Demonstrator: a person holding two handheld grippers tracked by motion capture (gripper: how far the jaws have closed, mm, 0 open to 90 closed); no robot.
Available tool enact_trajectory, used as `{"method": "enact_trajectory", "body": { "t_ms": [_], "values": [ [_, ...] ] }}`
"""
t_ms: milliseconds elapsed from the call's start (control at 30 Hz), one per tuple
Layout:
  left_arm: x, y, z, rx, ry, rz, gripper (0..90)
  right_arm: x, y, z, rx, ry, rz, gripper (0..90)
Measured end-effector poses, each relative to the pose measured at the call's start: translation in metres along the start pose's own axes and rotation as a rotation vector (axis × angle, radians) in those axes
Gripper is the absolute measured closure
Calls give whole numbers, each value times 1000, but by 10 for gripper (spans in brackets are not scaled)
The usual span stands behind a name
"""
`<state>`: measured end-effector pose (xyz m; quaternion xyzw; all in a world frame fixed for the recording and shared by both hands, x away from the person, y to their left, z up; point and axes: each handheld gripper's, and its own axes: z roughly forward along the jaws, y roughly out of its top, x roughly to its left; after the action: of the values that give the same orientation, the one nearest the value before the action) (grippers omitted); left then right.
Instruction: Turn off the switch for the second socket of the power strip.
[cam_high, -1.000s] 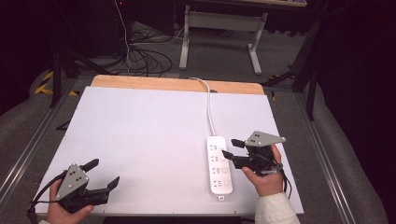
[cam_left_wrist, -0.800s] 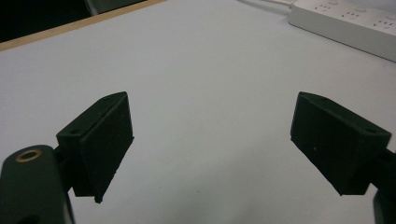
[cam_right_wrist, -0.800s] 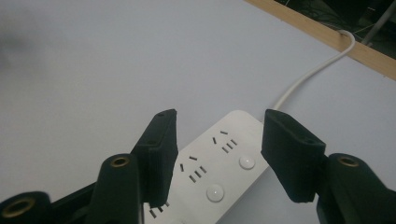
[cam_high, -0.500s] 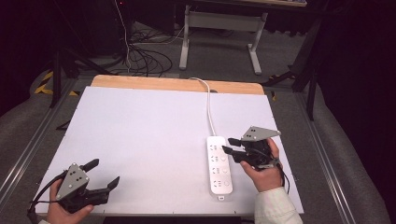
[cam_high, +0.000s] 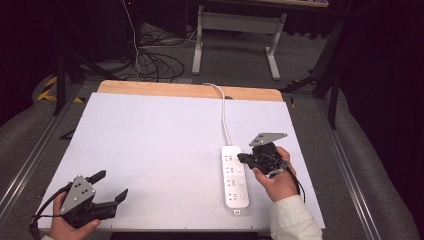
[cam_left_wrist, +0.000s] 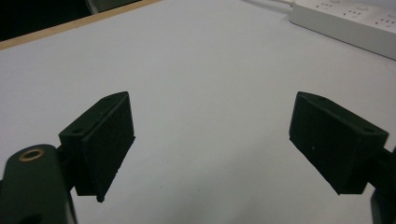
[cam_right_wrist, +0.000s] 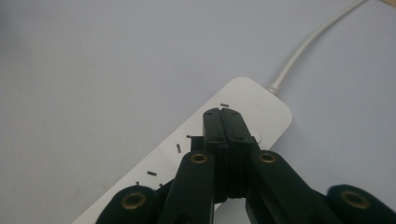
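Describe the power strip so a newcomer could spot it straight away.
Start at the white table and look to its right half. The power strip lies there lengthwise, a long white bar with sockets. Its white cable runs to the far wooden edge, and the shut right gripper hovers over it.

The flat white surface (cam_high: 165, 150) is lit evenly from overhead in the high view; the surroundings are left nearly black. Only soft, short shadows are cast under the black two-jaw right tool (cam_high: 243, 158) and the black two-jaw left tool (cam_high: 111, 186). No hard glare is seen. A bluish-grey cast is noted in both gripper views. The near jaws are rendered slightly soft, and the long white plastic power strip (cam_right_wrist: 196, 154) is reasonably sharp. Mild grain is visible throughout.
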<state>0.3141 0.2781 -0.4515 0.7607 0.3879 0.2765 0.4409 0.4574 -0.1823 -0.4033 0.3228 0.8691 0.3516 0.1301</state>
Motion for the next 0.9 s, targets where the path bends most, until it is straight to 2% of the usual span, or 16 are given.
{"method": "enact_trajectory", "body": {
  "t_ms": [200, 400, 900],
  "values": [
    [0, 0, 0, 2, 2, 1, 145, -3, -1, 11, 82, 3, 36, 900],
    [0, 0, 0, 4, 2, 1, 145, -3, -1, 15, 115, 4, 54, 900],
    [0, 0, 2, 11, -1, 1, 144, 0, -4, 32, 229, -10, 26, 900]
  ]
}}
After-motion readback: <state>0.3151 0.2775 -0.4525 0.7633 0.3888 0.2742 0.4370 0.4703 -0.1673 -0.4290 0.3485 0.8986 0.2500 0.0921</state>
